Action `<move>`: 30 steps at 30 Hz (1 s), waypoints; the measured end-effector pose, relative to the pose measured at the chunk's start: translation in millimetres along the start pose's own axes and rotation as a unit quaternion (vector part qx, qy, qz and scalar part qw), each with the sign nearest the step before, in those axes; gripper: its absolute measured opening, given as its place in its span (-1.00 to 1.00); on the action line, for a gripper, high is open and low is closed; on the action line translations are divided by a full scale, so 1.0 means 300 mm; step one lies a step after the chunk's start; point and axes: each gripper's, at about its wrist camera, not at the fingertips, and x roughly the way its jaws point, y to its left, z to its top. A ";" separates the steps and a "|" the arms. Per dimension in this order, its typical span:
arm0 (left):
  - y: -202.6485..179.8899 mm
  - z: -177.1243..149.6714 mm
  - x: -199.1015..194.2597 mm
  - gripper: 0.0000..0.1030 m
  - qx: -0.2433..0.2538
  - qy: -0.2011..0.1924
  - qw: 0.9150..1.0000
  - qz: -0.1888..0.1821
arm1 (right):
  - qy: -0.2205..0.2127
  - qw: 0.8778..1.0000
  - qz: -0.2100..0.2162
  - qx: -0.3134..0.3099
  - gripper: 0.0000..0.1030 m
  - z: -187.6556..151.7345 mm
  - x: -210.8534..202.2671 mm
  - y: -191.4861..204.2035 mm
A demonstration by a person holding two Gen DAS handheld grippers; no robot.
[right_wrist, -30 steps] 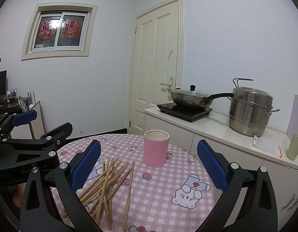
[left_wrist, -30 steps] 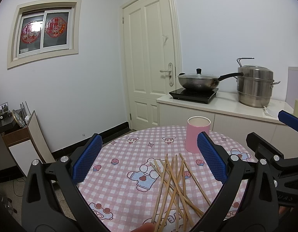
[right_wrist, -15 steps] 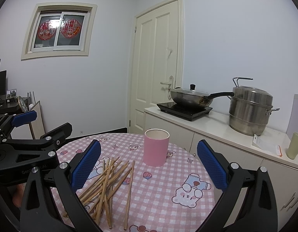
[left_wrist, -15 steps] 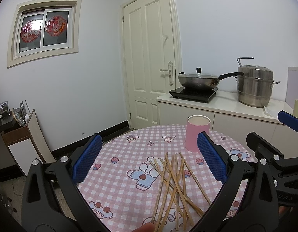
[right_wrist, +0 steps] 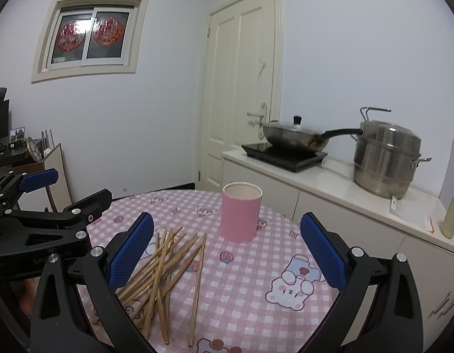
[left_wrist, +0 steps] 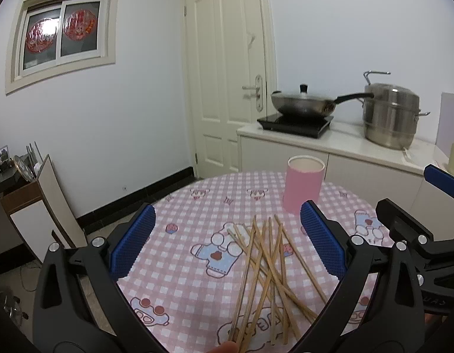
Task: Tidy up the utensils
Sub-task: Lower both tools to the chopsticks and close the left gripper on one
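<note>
Pre-grasp: both claws, left [left_wrist: 227,241] and right [right_wrist: 227,244], gape wide, empty. Next: pinch one loose bamboo chopstick [right_wrist: 197,282], drop into pink cylindrical cup [right_wrist: 240,216].

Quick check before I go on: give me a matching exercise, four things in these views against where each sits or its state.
1. chopsticks
2. pink cup
3. wok
4. left gripper

A. on the black cooktop
B. open, holding nothing
C. loose crossed pile on the tablecloth
D. upright on the table, beyond the pile

Pairs: 1-C, 2-D, 3-A, 4-B
</note>
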 end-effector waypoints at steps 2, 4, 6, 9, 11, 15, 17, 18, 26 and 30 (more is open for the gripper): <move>0.004 -0.010 0.028 0.88 0.001 0.020 1.000 -0.001 | 0.016 1.000 0.008 0.006 0.87 -0.009 0.026 -0.004; 0.009 -0.019 0.057 0.88 0.002 0.039 0.999 0.000 | 0.030 0.999 0.014 0.016 0.87 -0.017 0.048 -0.011; 0.026 -0.035 0.096 0.88 -0.001 0.066 0.998 0.003 | 0.044 0.999 0.015 0.021 0.87 -0.029 0.081 -0.020; 0.078 -0.060 0.147 0.88 -0.020 0.101 0.995 0.006 | 0.079 0.996 0.017 0.026 0.87 -0.054 0.145 -0.035; 0.125 -0.083 0.179 0.88 -0.036 0.122 0.992 0.010 | 0.097 0.994 0.027 0.033 0.87 -0.071 0.182 -0.045; 0.202 -0.119 0.243 0.88 -0.066 0.165 0.984 0.022 | 0.130 0.990 0.041 0.042 0.87 -0.097 0.246 -0.053; 0.228 -0.140 0.273 0.88 -0.080 0.181 0.980 0.020 | 0.138 0.989 0.044 0.036 0.87 -0.104 0.271 -0.046; 0.237 -0.150 0.285 0.88 -0.085 0.185 0.979 0.015 | 0.141 0.988 0.046 0.033 0.87 -0.107 0.281 -0.042; 0.146 -0.160 0.363 0.58 -0.080 0.210 0.973 -0.057 | 0.180 0.981 0.063 0.029 0.48 -0.139 0.388 -0.039; 0.075 -0.145 0.412 0.45 -0.081 0.220 0.968 -0.090 | 0.191 0.979 0.063 0.036 0.32 -0.155 0.419 -0.063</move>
